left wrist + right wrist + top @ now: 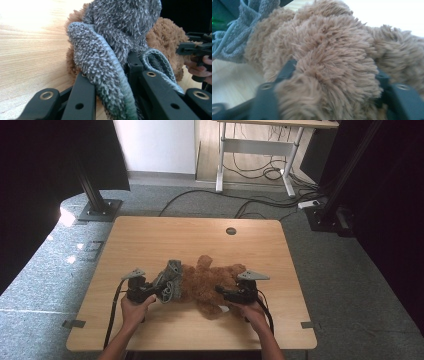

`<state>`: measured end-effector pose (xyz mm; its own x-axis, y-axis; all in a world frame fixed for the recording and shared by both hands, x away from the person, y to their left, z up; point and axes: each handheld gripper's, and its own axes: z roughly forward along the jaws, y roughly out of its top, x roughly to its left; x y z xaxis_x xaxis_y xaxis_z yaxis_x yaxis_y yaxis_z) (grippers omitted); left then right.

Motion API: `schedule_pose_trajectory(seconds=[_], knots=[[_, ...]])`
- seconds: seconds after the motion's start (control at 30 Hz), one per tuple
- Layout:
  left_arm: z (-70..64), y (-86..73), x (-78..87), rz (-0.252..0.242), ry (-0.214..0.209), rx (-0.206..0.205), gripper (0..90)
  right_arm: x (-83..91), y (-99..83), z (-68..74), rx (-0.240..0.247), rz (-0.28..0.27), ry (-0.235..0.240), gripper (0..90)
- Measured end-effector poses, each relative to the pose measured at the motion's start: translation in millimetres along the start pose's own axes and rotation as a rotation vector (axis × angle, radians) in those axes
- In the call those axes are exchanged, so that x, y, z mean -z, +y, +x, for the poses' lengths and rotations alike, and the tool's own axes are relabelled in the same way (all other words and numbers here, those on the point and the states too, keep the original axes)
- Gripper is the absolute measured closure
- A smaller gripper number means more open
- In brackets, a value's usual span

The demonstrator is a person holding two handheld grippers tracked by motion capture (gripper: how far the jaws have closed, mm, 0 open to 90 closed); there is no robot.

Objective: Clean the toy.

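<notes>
High view shows a brown teddy bear (207,282) lying near the middle of the wooden table (150,240), toward the person's edge, with a grey knitted cloth (170,280) bunched against its left end. The left gripper (159,291) comes in from the left and meets the cloth, while the right gripper (220,292) comes in from the right and presses into the bear's brown fur; each is held by 1 hand, the left hand (134,309) and the right hand (252,312), near the table's front edge. Left gripper view has the grey cloth (110,50) draped between and over the 2 black jaws, a thick folded edge of it pinched in the gap, so this gripper is closed on the cloth, with the bear (167,42) just behind it and the other gripper (197,48) farther off at the right. Right gripper view has the bear's fur (329,65) bulging between the 2 jaws, which stand fairly wide around a plush limb and grip it, and the cloth (239,30) at the upper left.
</notes>
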<state>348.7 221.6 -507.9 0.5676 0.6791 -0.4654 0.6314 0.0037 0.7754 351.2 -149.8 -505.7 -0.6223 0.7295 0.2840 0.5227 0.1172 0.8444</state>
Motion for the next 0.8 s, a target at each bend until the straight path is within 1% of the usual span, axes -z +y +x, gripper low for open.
schedule_pose_trajectory(seconds=[0.03, 0.07, 0.1, 0.13, 0.17, 0.2, 0.23, 0.27, 0.3, 0.33, 0.37, 0.4, 0.43, 0.47, 0.5, 0.53, 0.57, 0.6, 0.63, 0.67, 0.7, 0.73, 0.77, 0.8], knots=[[0.0, 0.0, 0.0, 0.000, 0.000, 0.000, 73.7, 0.8, -2.2, 1.2, 0.006, -0.009, 0.001, 49.3], [0.2, -0.4, 1.5, -0.003, -0.017, 0.025, 73.6, 2.3, -5.6, 3.6, 0.030, -0.017, 0.003, 51.3], [-0.6, 1.5, 3.2, -0.002, -0.025, 0.035, 73.6, 4.7, -9.8, 6.4, 0.066, -0.030, 0.001, 52.7], [-2.6, 5.5, 6.1, 0.000, -0.033, 0.040, 73.6, 7.5, -12.5, 8.2, 0.092, -0.036, 0.003, 53.7], [-2.6, 5.5, 6.1, 0.000, -0.033, 0.040, 73.6, 7.5, -12.5, 8.2, 0.092, -0.036, 0.003, 53.7], [-11.4, 15.9, 12.7, -0.010, -0.061, 0.031, 73.6, 12.9, -16.9, 11.8, 0.143, -0.044, 0.010, 54.0], [-11.4, 15.9, 12.7, -0.010, -0.061, 0.031, 73.6, 12.9, -16.9, 11.8, 0.143, -0.044, 0.010, 54.0], [-25.9, 26.7, 13.3, -0.013, -0.096, -0.001, 73.5, 15.4, -21.4, 14.7, 0.167, -0.054, 0.027, 54.3], [-34.4, 32.3, 10.9, -0.011, -0.108, -0.021, 73.5, 15.8, -22.9, 16.4, 0.186, -0.054, 0.042, 54.2], [-34.4, 32.3, 10.9, -0.011, -0.108, -0.021, 73.3, 15.8, -22.9, 16.4, 0.186, -0.054, 0.042, 54.2], [-42.7, 37.8, 7.1, -0.009, -0.120, -0.040, 73.3, 16.2, -23.8, 18.0, 0.213, -0.051, 0.056, 54.2], [-57.2, 48.3, -5.5, 0.005, -0.137, -0.065, 73.0, 16.3, -24.9, 22.0, 0.268, -0.048, 0.075, 54.2], [-62.8, 53.1, -13.9, 0.019, -0.138, -0.072, 72.8, 16.5, -25.6, 23.6, 0.289, -0.045, 0.081, 54.2], [-67.3, 57.6, -22.6, 0.038, -0.133, -0.082, 72.6, 16.6, -26.4, 24.6, 0.301, -0.047, 0.080, 54.2], [-67.3, 57.6, -22.6, 0.038, -0.133, -0.082, 72.6, 17.1, -26.9, 25.1, 0.310, -0.047, 0.070, 54.1], [-70.7, 61.6, -31.4, 0.059, -0.123, -0.097, 72.6, 17.1, -26.9, 25.1, 0.310, -0.047, 0.070, 54.1], [-73.4, 64.3, -40.3, 0.078, -0.118, -0.096, 72.5, 17.4, -27.5, 25.2, 0.314, -0.050, 0.060, 54.2], [-77.4, 65.4, -55.9, 0.107, -0.123, -0.085, 72.5, 17.9, -28.4, 24.9, 0.323, -0.048, 0.048, 54.2], [-80.8, 65.0, -65.3, 0.125, -0.120, -0.092, 72.5, 17.7, -28.6, 25.0, 0.328, -0.049, 0.045, 54.2], [-83.6, 64.3, -72.0, 0.126, -0.121, -0.091, 72.5, 17.3, -28.9, 25.6, 0.341, -0.048, 0.033, 54.2], [-83.6, 64.3, -72.0, 0.126, -0.121, -0.091, 72.6, 17.3, -28.9, 25.6, 0.341, -0.048, 0.033, 54.2], [-90.2, 64.2, -82.2, 0.139, -0.133, -0.086, 72.6, 16.2, -29.5, 27.5, 0.354, -0.050, 0.011, 54.5], [-90.2, 64.2, -82.2, 0.139, -0.133, -0.086, 72.6, 16.2, -29.5, 27.5, 0.354, -0.050, 0.011, 54.5], [-97.3, 64.8, -91.4, 0.162, -0.134, -0.100, 72.6, 15.7, -30.2, 30.0, 0.371, -0.050, -0.004, 54.9]])
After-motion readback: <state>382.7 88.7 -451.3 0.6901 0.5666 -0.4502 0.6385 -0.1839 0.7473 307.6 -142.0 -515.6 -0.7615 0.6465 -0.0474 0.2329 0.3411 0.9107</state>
